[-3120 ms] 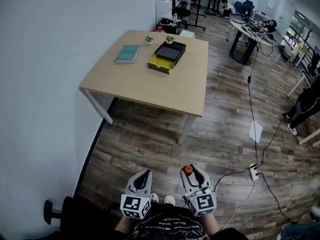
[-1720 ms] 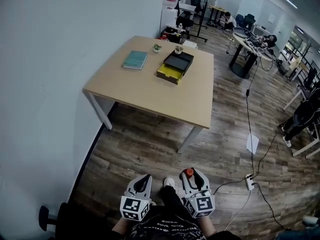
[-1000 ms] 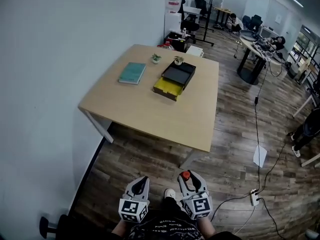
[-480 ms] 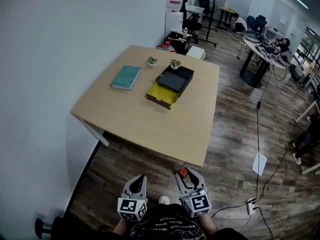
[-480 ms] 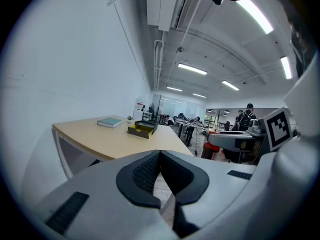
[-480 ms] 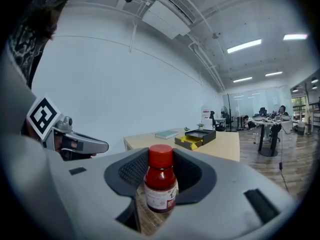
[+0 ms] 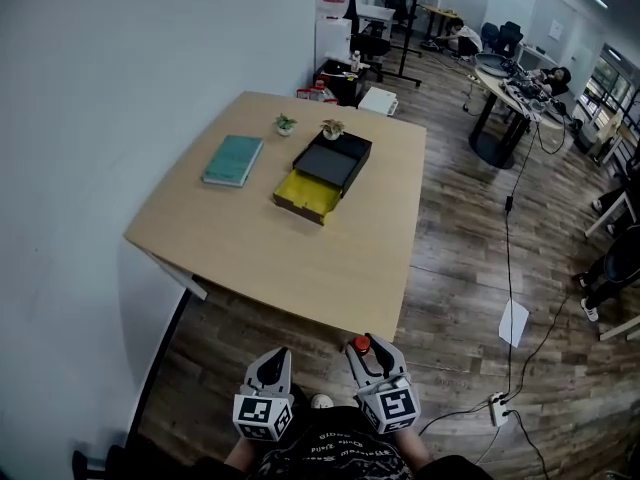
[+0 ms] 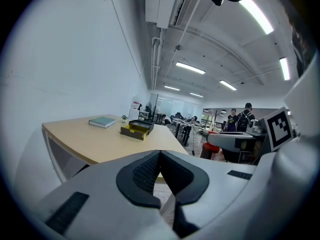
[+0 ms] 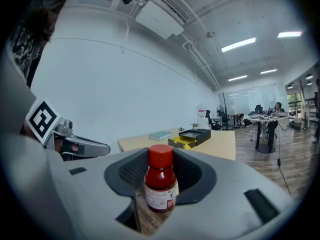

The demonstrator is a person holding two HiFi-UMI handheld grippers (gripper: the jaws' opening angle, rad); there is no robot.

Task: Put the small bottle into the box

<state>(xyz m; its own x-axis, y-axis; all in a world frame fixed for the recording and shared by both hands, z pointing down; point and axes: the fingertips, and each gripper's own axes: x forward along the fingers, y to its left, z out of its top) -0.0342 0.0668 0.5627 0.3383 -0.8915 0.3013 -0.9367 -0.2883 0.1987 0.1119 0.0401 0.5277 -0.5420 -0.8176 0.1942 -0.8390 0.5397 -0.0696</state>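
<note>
A small bottle with a red cap and red contents stands upright between the pads of my right gripper, which is shut on it; its cap shows in the head view. My left gripper hangs beside it with its jaws shut and nothing in them. Both are held low, just short of the near edge of a wooden table. The box, black with a yellow drawer pulled out, lies toward the table's far side and shows small in the right gripper view as the box.
A teal book lies left of the box, with two small potted plants behind them. A white wall runs along the left. A power strip and cables lie on the wooden floor to the right; desks, chairs and people fill the far room.
The table has come nearer and lower in the head view as I walk toward it. Both grippers keep the same pose, the right still holding the bottle.
</note>
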